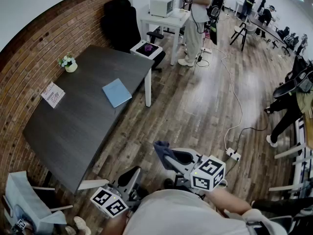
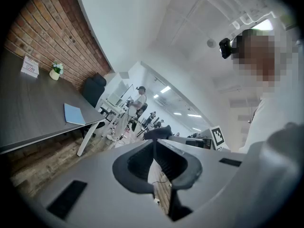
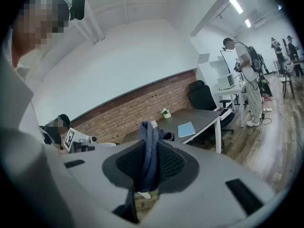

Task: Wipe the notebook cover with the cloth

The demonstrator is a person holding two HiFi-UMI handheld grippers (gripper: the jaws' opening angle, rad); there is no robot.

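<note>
Head view: the dark counter (image 1: 73,126) stood against the brick wall. The light blue notebook (image 1: 117,92) lay flat and closed on it, near the edge on the floor side. A small flower pot (image 1: 69,63) and a printed card (image 1: 53,94) sat by the wall, well apart from the notebook.

Both tools were low, close to the person's body, over the wood floor (image 1: 195,106) and well away from the counter. The right hand-held gripper (image 1: 171,156) was clamped on the dark blue-grey cloth (image 1: 161,147), and a bunched end stuck out past the jaw tips. The right gripper view confirmed it: the cloth ran as a folded strip between the two pads, jaws pressed onto it. The counter and notebook showed far beyond the tips.

The left hand-held gripper (image 1: 135,172) sat lower left, beside the right one and not touching it. In the left gripper view its jaws met at the tips with nothing between them. The notebook showed at far left on the counter.

In the background, a black office chair (image 1: 122,18) stood behind the counter, next to a white table (image 1: 168,19). A standing person (image 1: 196,23) was beside it, and more people were further back.
</note>
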